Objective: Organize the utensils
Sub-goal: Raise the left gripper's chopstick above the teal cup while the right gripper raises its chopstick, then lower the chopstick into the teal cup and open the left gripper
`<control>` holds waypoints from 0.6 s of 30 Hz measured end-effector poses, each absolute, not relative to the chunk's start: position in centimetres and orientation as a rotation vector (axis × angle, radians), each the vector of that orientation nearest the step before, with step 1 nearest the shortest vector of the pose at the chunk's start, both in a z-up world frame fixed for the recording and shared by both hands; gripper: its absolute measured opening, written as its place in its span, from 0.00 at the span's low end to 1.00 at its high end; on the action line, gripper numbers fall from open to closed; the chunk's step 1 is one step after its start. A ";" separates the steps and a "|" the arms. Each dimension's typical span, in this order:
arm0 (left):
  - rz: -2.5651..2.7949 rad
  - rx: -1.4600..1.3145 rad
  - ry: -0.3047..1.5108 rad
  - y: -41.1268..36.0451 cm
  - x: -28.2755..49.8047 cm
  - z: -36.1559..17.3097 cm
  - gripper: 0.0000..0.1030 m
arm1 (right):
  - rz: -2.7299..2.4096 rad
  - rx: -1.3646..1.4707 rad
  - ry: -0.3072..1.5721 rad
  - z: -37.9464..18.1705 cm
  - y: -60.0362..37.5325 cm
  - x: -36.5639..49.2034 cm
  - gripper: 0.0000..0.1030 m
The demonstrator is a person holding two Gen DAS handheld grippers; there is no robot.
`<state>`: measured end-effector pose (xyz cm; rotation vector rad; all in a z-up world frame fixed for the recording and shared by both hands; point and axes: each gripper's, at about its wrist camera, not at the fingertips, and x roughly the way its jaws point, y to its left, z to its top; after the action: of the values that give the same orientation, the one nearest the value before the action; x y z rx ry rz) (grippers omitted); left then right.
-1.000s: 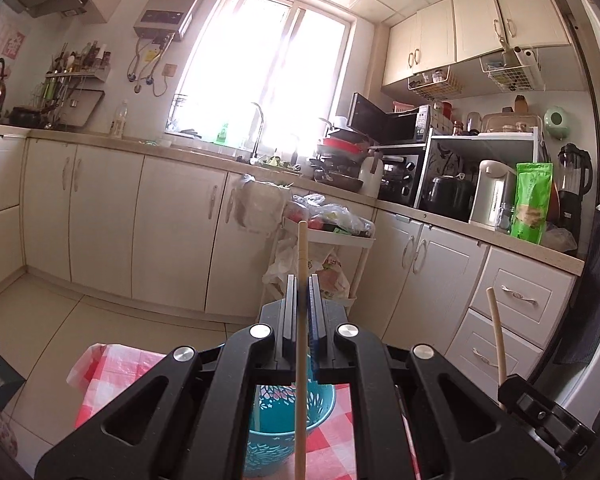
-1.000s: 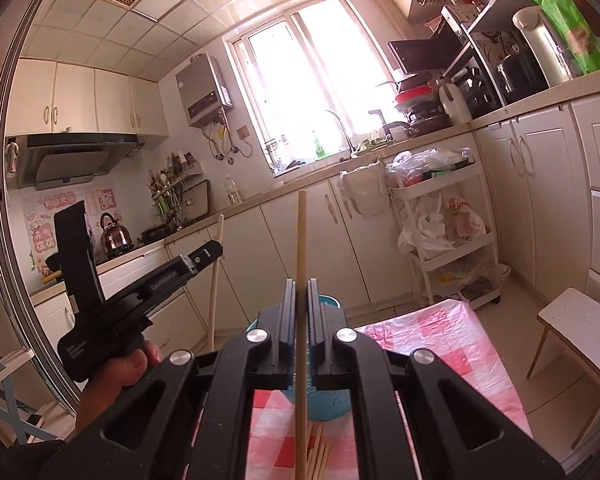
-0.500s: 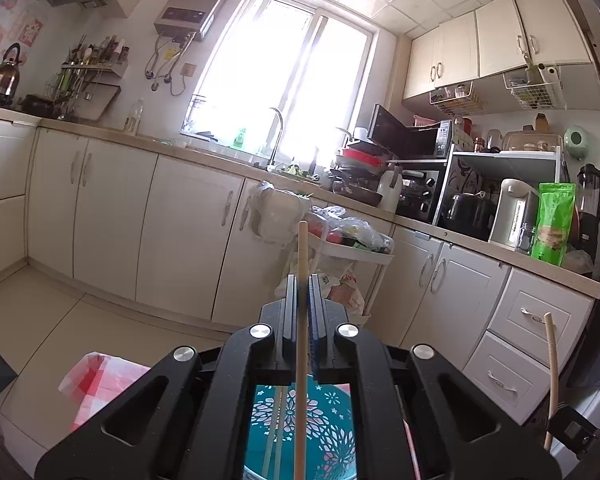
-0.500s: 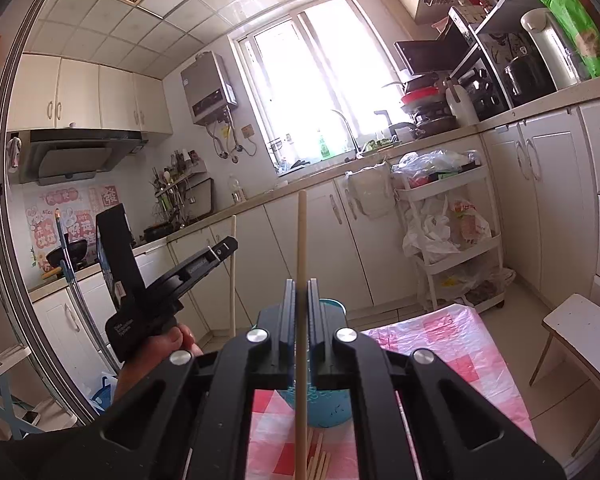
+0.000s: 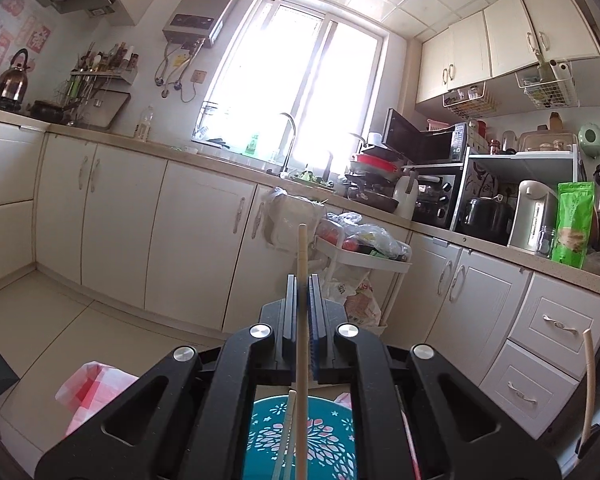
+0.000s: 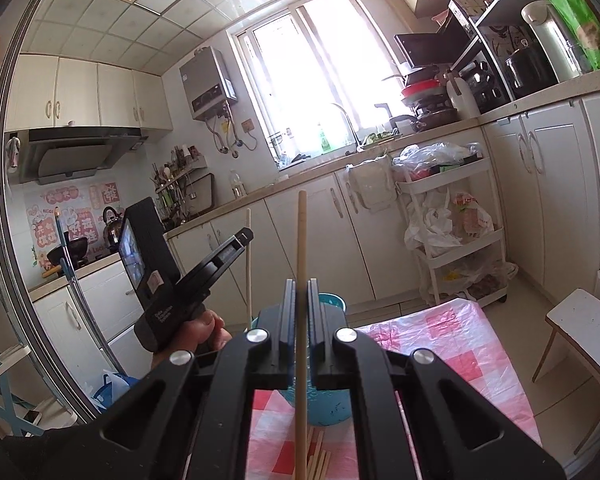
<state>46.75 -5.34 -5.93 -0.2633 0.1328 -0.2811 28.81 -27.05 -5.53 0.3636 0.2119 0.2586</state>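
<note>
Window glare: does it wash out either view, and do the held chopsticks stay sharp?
Left wrist view: the window is blown out white, hiding the outdoors; the chopstick in the left tongs stays crisp. Right wrist view: the window is equally overexposed, cabinets bow with fisheye distortion, yet the chopstick in the right tongs is sharp.

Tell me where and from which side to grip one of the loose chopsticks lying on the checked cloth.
Grip a loose chopstick mid-shaft, coming straight down from above. They lie flat on the cloth close together, running away from the camera, so set the jaws across the shaft and take an outer one, probably the rightmost. Both grippers already hold a chopstick each, so free one first.
</note>
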 end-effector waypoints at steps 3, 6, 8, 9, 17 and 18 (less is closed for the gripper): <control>-0.276 -0.262 0.141 -5.5 47.1 -6.4 0.05 | 0.258 0.363 0.215 -5.6 -27.1 28.9 0.06; -0.279 -0.267 0.140 -5.3 47.1 -6.5 0.05 | 0.260 0.364 0.218 -5.6 -27.0 29.0 0.06; -0.281 -0.280 0.130 -5.1 46.9 -6.5 0.05 | 0.261 0.362 0.218 -5.6 -26.9 29.0 0.06; -0.285 -0.297 0.132 -4.8 46.9 -6.4 0.05 | 0.262 0.362 0.219 -5.6 -26.9 29.0 0.06; -0.297 -0.335 0.100 -4.1 46.9 -5.3 0.05 | 0.269 0.361 0.227 -5.7 -26.8 29.1 0.06; -0.297 -0.330 0.113 -4.2 47.2 -5.7 0.05 | 0.270 0.360 0.229 -5.8 -26.7 29.1 0.06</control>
<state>47.18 -4.23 -5.67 -0.3304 0.1127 -0.2970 29.14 -26.68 -5.77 0.3595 0.2286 0.2702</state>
